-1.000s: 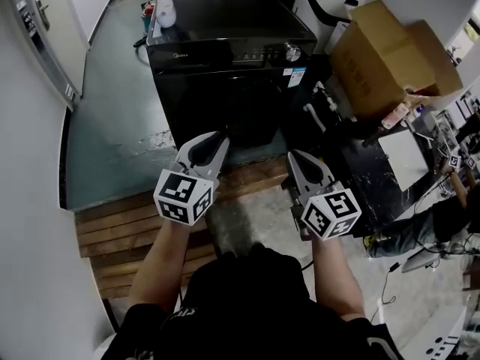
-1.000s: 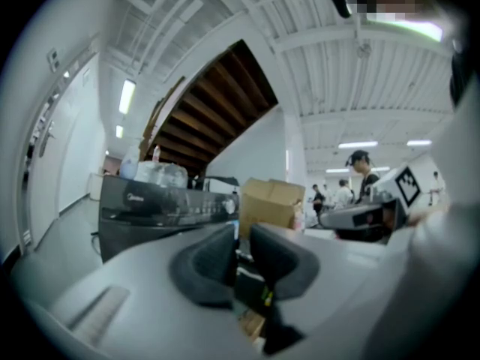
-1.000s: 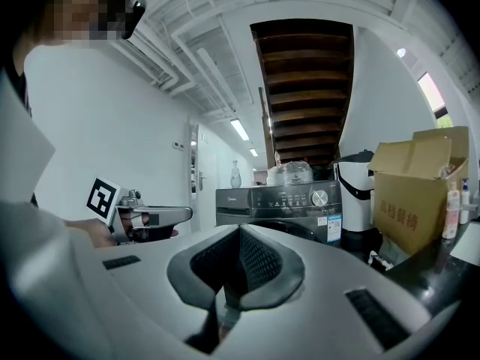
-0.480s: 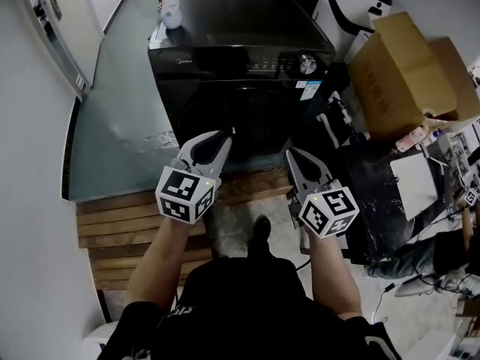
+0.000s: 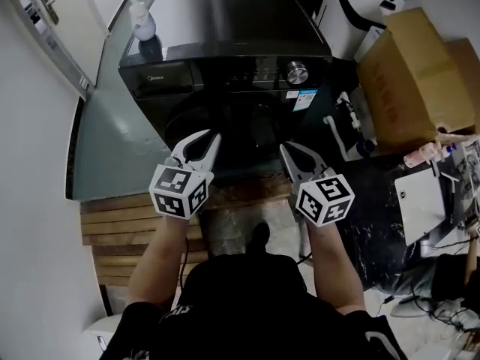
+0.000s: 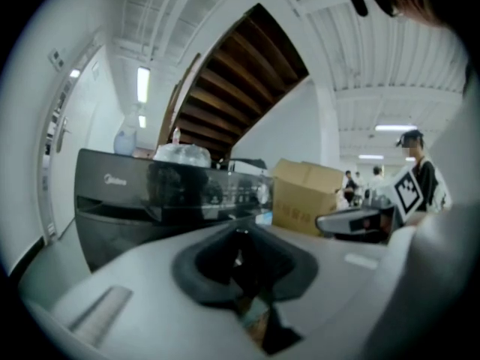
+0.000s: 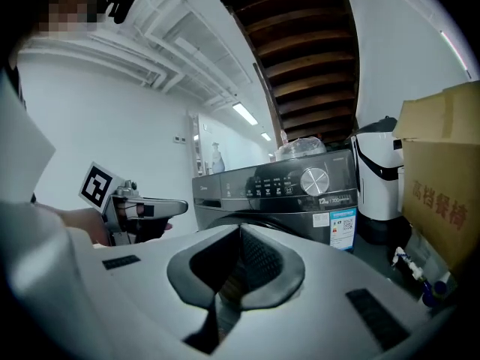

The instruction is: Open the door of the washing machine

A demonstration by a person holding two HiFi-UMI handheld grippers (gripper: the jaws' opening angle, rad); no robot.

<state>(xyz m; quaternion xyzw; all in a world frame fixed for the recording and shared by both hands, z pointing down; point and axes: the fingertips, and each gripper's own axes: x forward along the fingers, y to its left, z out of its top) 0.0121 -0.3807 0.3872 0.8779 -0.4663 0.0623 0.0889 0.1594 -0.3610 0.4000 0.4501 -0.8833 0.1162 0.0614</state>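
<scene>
Right gripper (image 5: 284, 148) pressed together, left gripper (image 5: 217, 134) just closing on nothing and barely apart, so I'd spread one before hooking the door (image 5: 229, 122) of the washing machine (image 5: 225, 21) by its rim.

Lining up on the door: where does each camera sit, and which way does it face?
Head view: on the person's head, steeply down at the washing machine; forearms, left gripper, right gripper show.
Left gripper view: on that gripper, facing the machine's front; own jaws slightly apart, just been closing, empty.
Right gripper view: on that gripper, facing the machine's front; own jaws shut, empty.
Both gripper views share the machine and cardboard box.
</scene>
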